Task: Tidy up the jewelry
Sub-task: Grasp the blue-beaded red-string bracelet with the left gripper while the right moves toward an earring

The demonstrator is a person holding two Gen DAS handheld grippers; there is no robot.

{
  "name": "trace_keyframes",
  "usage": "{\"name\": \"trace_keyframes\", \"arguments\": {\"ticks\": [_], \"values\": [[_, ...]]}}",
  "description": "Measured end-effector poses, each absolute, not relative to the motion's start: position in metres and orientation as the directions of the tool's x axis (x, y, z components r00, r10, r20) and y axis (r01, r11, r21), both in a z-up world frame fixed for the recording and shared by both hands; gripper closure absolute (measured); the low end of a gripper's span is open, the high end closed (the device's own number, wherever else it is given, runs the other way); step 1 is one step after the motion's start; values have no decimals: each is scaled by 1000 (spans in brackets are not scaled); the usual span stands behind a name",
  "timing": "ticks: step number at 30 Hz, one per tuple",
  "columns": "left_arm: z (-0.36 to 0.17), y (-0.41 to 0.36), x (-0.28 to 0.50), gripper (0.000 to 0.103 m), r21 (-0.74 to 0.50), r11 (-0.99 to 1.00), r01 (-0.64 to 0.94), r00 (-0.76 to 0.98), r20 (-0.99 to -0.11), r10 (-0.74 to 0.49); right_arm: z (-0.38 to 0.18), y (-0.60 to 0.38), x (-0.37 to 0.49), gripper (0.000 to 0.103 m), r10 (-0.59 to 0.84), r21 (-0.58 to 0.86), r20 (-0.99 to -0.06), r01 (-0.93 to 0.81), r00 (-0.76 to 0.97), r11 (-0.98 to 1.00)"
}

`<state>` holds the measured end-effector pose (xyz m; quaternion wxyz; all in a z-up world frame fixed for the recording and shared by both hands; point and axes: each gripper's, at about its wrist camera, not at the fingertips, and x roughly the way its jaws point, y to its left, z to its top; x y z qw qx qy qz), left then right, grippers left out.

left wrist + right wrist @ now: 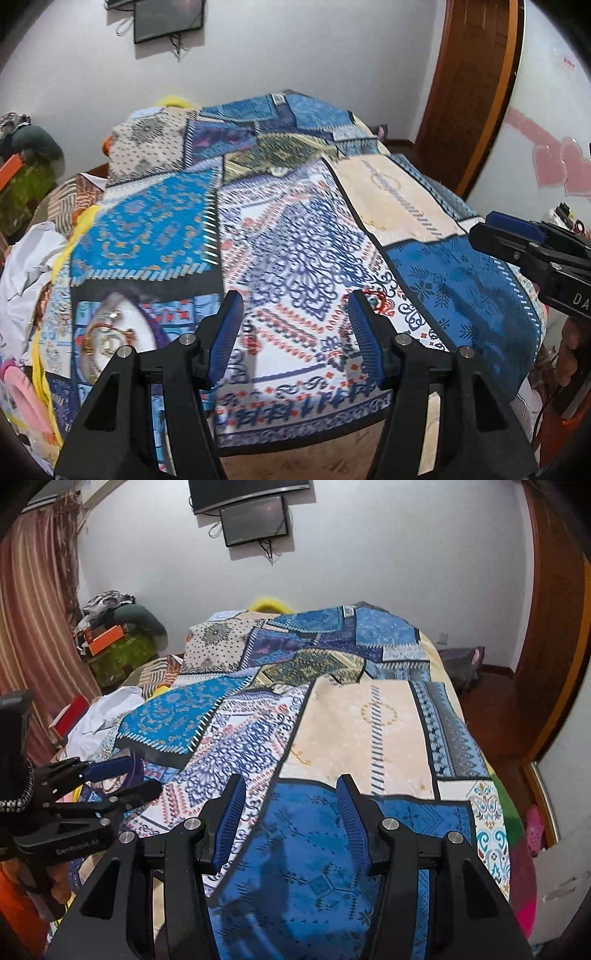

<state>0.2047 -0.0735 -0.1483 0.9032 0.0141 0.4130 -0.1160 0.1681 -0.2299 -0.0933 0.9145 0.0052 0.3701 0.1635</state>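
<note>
Nearest, in the left wrist view: left black two-finger gripper with blue ribbed pads, spread wide, holding nothing, hovering over the patchwork blue, white and cream printed bedspread. Same in the right wrist view: right black two-finger gripper with blue ribbed pads, likewise wide apart and empty, above a deep blue patch of the cloth.

Just left of the left gripper, on the spread: round white dish with a purple rim holding gold-toned jewelry, blurred, pieces not countable. No piece lifted, no sorted rows or box visible. Judged barely begun: everything apparently in the dish, all the sorting yet to do.

Further out, rest of the bedspread lying rumpled over a soft bed, unsteady footing for small items. At the left edge, crumpled white paper or cloth and a yellow fabric strip. Beyond, a heap of clothes with an orange box on a green-covered stand beside a striped reddish curtain.

Farthest: pale wall, dark wall-mounted screen with dangling cables, brown wooden door at right.
</note>
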Motion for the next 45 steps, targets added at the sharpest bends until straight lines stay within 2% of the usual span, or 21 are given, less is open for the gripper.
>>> {"name": "trace_keyframes", "arguments": {"ticks": [6,8,13,18,20,25,28,34,45], "values": [[-165,-89,211,45,-78,964,254,595,-773,-220,-107,-236,175,56,310,147,-697,-294,647,944],[-169,-96,212,51,-73,959,274,585,-779,-226,-111,-237,176,56,314,152,-702,-296,639,943],[-179,-113,215,56,-54,943,327,562,-791,-240,-119,-237,179,56,323,162,-712,-301,624,940],[-182,-120,222,70,-72,935,348,554,-789,-267,-122,-238,179,56,329,169,-716,-305,615,937],[-183,-120,226,79,-88,932,351,548,-788,-280,-122,-238,180,56,332,172,-716,-306,614,936],[-180,-123,226,87,-87,929,361,555,-780,-289,-124,-238,180,56,335,175,-720,-307,608,935],[-175,-123,225,99,-91,929,359,565,-771,-294,-123,-238,179,56,335,175,-721,-309,607,935],[-157,-113,217,103,-107,933,344,605,-734,-307,-118,-232,176,56,336,167,-716,-317,613,934],[-115,-69,197,103,-138,945,296,689,-655,-311,-122,-206,178,56,343,146,-734,-357,586,923]]}}
